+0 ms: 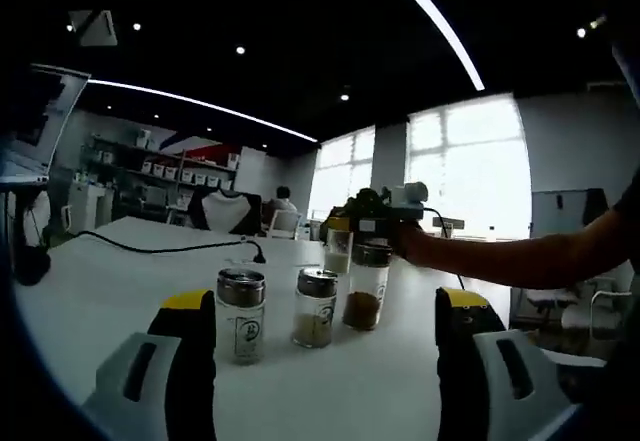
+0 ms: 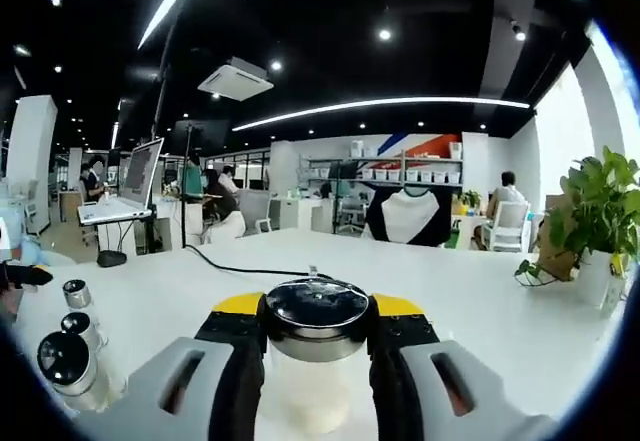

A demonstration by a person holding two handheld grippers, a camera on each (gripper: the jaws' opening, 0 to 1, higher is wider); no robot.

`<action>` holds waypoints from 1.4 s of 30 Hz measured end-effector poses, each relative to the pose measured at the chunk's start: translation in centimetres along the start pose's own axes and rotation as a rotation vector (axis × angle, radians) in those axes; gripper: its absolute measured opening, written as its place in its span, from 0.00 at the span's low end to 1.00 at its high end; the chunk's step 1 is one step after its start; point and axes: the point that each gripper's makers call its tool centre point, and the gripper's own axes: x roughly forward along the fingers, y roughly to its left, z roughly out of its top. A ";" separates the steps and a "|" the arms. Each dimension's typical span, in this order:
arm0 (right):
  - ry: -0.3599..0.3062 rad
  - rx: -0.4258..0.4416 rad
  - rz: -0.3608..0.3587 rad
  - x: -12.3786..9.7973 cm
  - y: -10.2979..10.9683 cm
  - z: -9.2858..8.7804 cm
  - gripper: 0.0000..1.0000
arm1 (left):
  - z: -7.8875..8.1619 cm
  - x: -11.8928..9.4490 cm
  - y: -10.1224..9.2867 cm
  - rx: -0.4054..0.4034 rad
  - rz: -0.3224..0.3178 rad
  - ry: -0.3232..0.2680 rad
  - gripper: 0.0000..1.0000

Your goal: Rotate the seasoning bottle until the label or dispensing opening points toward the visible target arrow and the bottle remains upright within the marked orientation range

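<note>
White surface (image 2: 480, 291) | right hand-held gripper (image 2: 318, 346) clamping bottle (image 2: 317, 351), upright | left hand-held gripper (image 1: 325, 336) waiting wide | arrow unseen, turning still pending

My left gripper (image 1: 325, 356) shows two thick black jaws capped in yellow, each set on a pale grey moulded shoulder with a dark slotted recess. My right gripper (image 2: 318, 361) wears the same colours up close: black jaws, yellow tips, light grey housings with oblong slots. In the left gripper view that right gripper (image 1: 372, 221) is a dark body with a yellow tip, and my bare forearm (image 1: 520, 256) runs to a dark short sleeve (image 1: 628, 196).
</note>
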 end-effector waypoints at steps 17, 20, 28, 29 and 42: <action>-0.060 0.014 0.016 -7.1 3.1 0.9 0.37 | -0.6 0.5 -0.2 0.236 0.114 0.049 0.78; -0.080 0.031 0.013 -8.4 3.7 1.5 0.37 | -2.3 0.7 -0.3 0.356 0.126 0.146 0.76; -0.095 -0.001 0.024 -11.9 6.2 2.6 0.37 | -3.4 1.2 -1.8 0.282 0.056 0.154 0.66; -0.093 -0.004 0.029 -12.2 6.4 2.8 0.37 | -3.6 1.3 -1.8 0.279 0.052 0.160 0.67; -0.132 0.044 0.155 -15.5 12.0 3.6 0.37 | -2.0 2.0 -4.3 0.127 -0.048 0.036 0.83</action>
